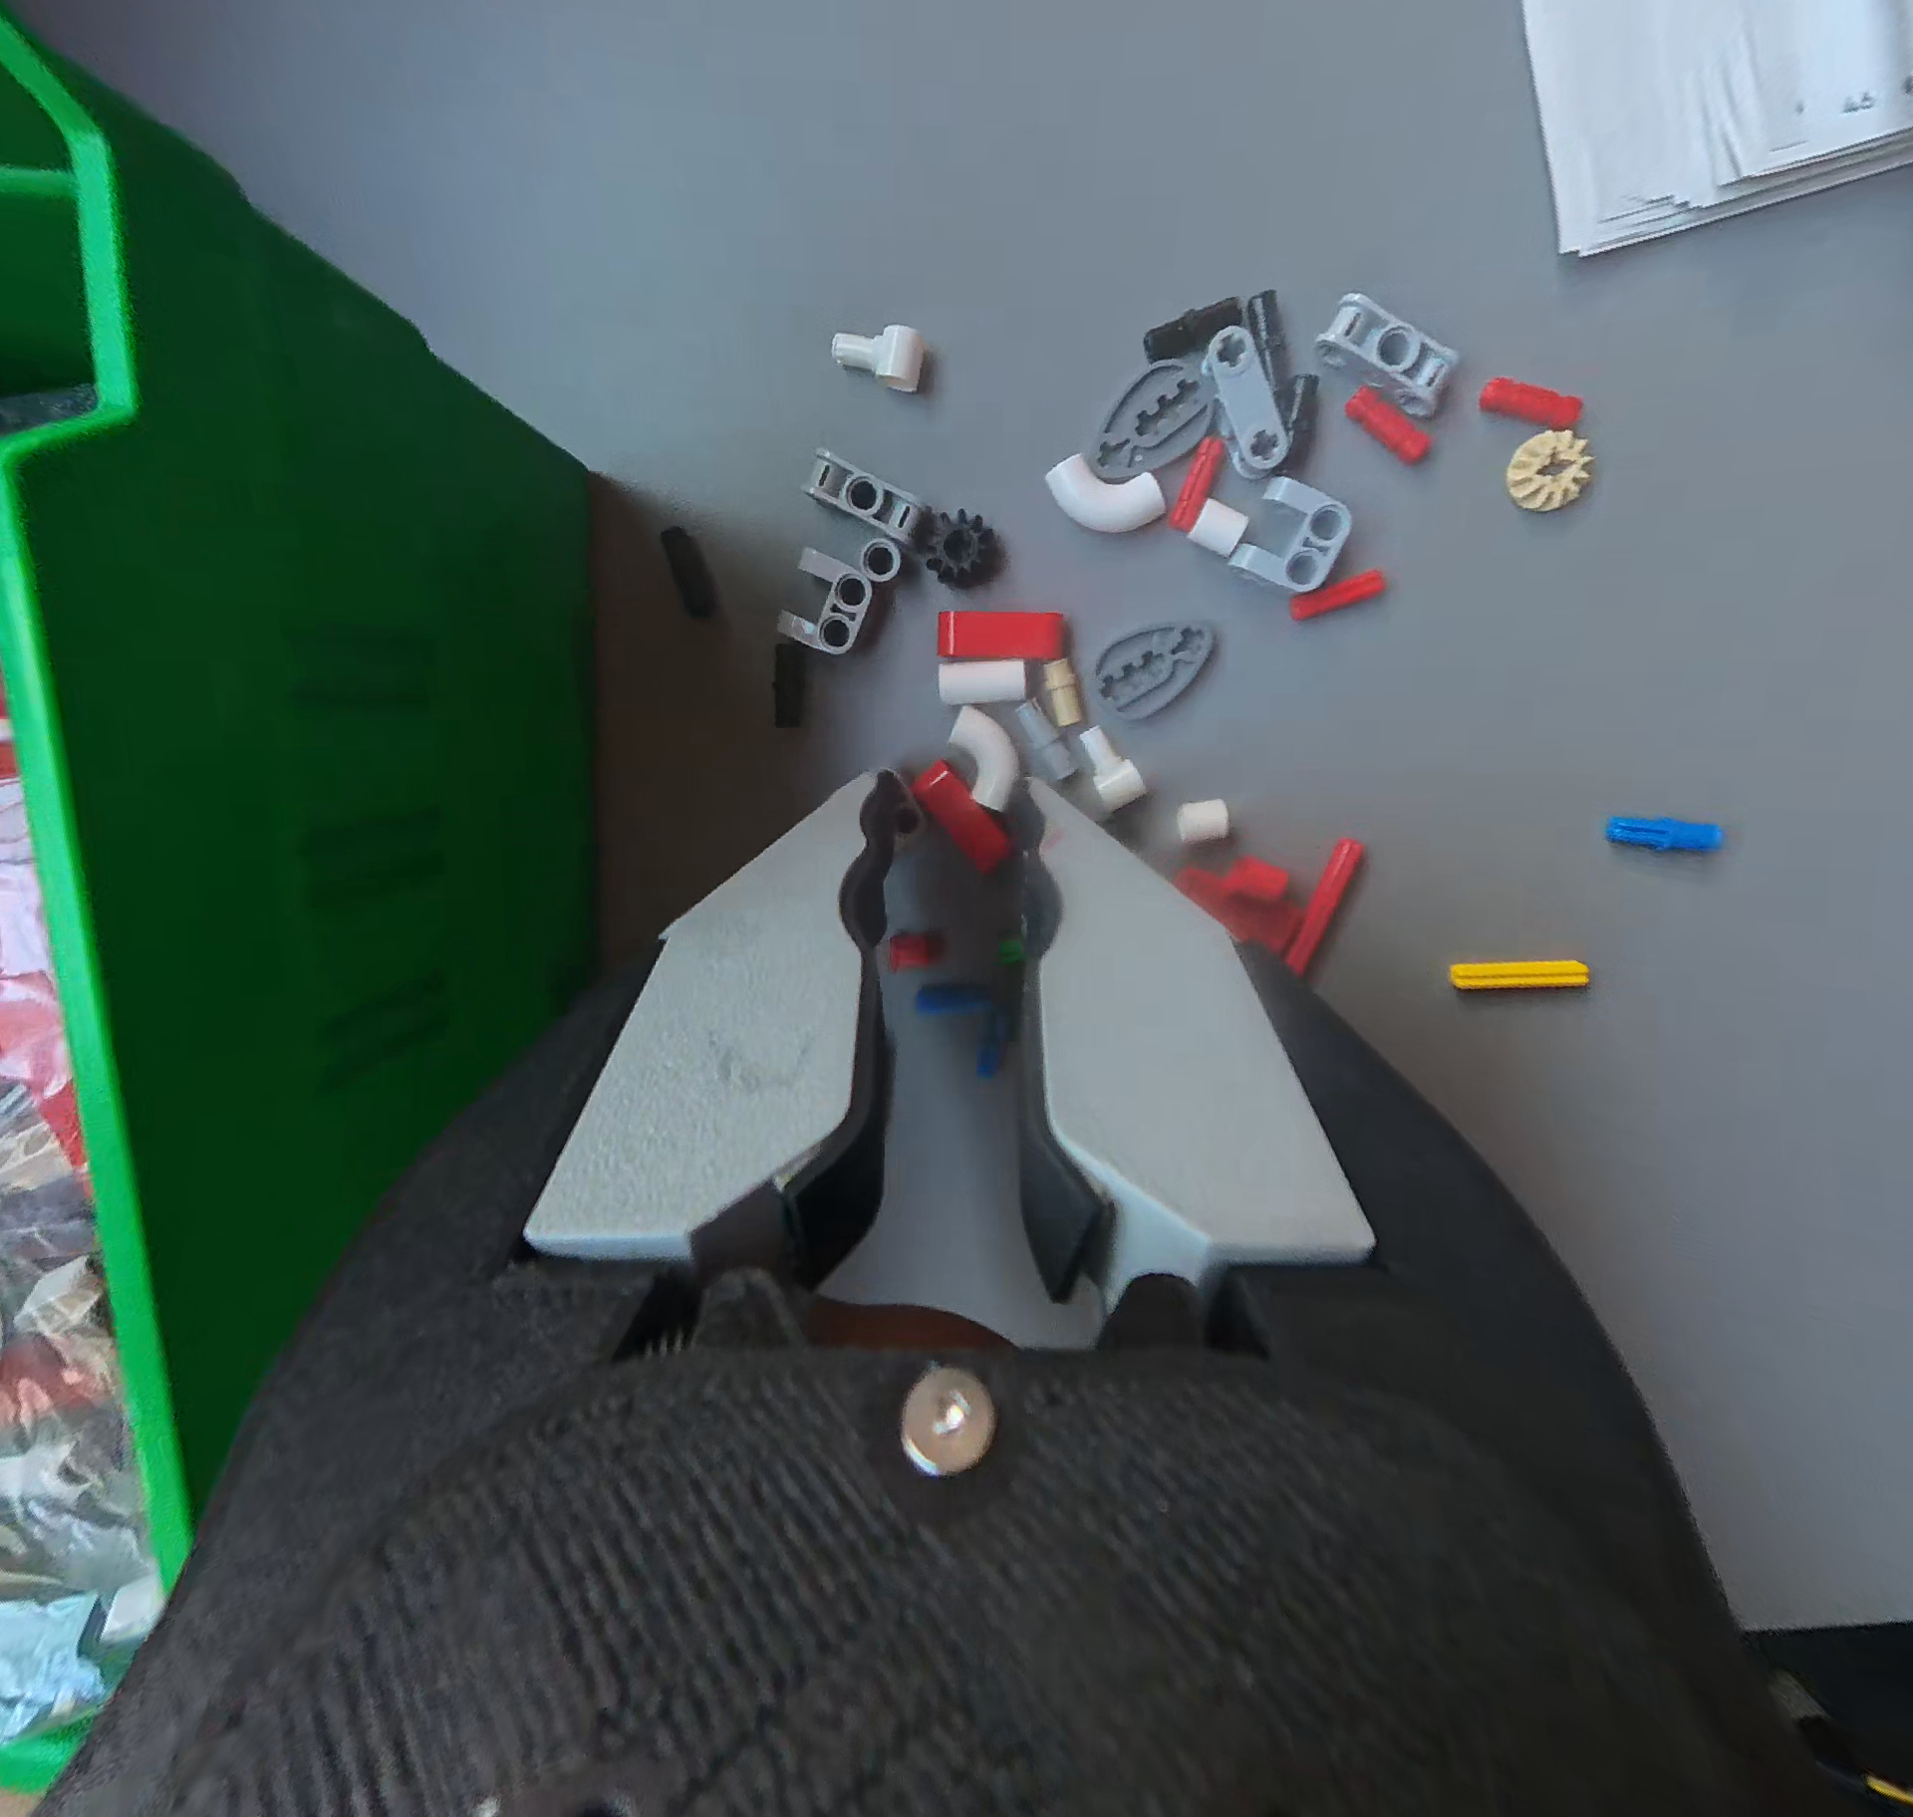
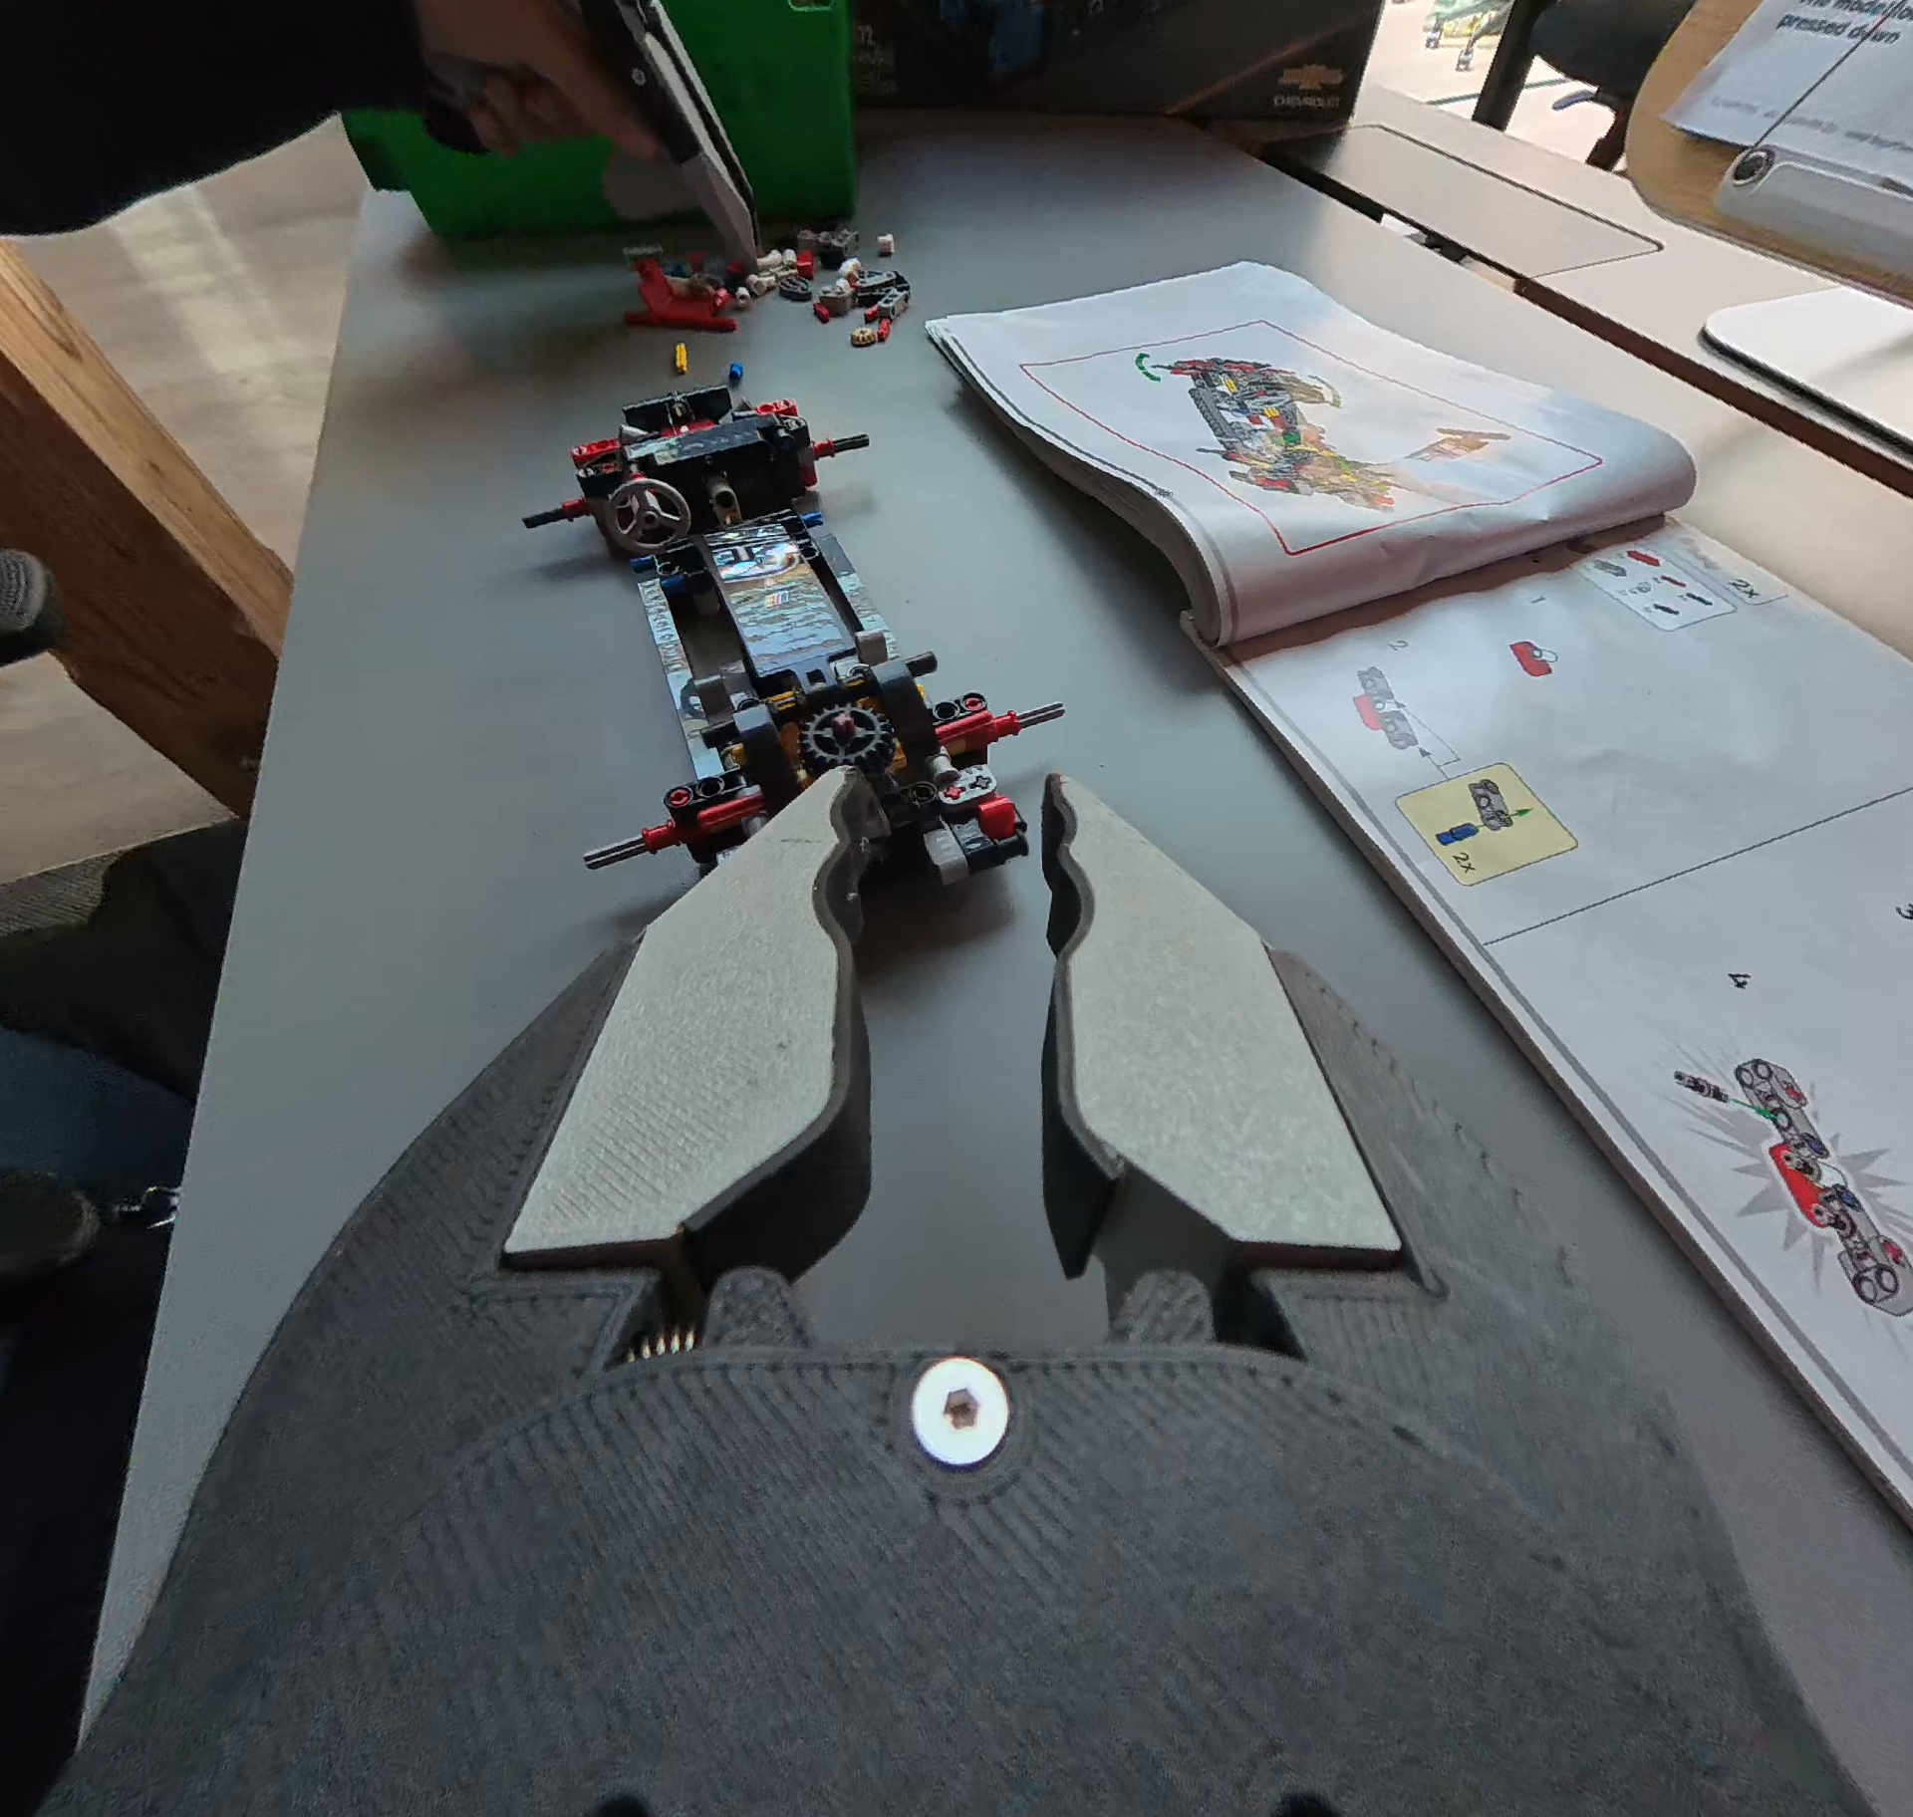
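My left gripper (image 1: 961, 807) points down into a pile of small building pieces on the grey table (image 1: 1553, 1250). Its fingertips close on a short red piece (image 1: 963, 820) that lies slantwise between them, and both pads look to touch it. A white curved piece (image 1: 989, 753) lies against the red one. The left gripper also shows in the right wrist view (image 2: 740, 236), tip down at the pile, held by a hand (image 2: 497, 60). My right gripper (image 2: 947, 805) is open and empty, just short of the near end of a long black and red car chassis model (image 2: 766, 629).
A green bin (image 1: 311, 732) stands close to the left of the pile and shows at the back in the right wrist view (image 2: 766, 91). An open instruction booklet (image 2: 1449, 681) lies right of the chassis. Loose blue (image 1: 1664, 833) and yellow (image 1: 1519, 975) pins lie to the right. The left gripper's tips are roughly 45 centimetres from the right gripper's.
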A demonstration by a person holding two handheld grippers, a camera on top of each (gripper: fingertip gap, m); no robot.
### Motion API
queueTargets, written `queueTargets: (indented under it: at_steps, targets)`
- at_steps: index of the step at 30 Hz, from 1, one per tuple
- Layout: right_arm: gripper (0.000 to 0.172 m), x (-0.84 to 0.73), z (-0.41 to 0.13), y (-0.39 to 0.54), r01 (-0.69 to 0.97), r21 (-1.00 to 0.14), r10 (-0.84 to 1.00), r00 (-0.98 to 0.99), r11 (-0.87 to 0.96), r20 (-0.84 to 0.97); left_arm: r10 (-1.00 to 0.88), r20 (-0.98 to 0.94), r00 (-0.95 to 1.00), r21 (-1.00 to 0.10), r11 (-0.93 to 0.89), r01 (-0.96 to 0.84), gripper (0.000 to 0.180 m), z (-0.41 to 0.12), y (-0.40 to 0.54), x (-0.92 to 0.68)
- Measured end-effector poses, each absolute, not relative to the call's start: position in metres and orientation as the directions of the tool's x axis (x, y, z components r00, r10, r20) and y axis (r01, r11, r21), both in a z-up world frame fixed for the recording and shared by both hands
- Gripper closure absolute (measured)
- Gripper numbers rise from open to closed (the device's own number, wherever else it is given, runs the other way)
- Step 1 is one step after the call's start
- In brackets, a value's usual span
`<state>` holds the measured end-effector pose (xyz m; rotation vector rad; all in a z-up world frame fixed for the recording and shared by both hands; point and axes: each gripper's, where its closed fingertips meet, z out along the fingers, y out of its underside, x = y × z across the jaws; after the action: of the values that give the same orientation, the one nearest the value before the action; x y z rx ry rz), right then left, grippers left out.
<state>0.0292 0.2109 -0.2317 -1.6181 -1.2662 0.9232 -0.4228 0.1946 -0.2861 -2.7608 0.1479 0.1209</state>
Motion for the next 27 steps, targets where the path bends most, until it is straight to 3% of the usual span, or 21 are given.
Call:
queueTargets:
  at_steps: [12,27]
  targets:
    - [0.147,0.03,-0.231,0.211,0.354,-0.932,0.975,0.222,-0.081,0.0,-0.05,-0.12,0.992,-0.308,-0.948,-0.085,0.171,-0.286,0.185,-0.433]
    - [0.151,0.03,-0.233,0.216,0.362,-0.929,0.971,0.24,-0.081,0.009,-0.097,-0.111,0.989,-0.263,-0.957,-0.123,0.169,-0.287,0.188,-0.432]
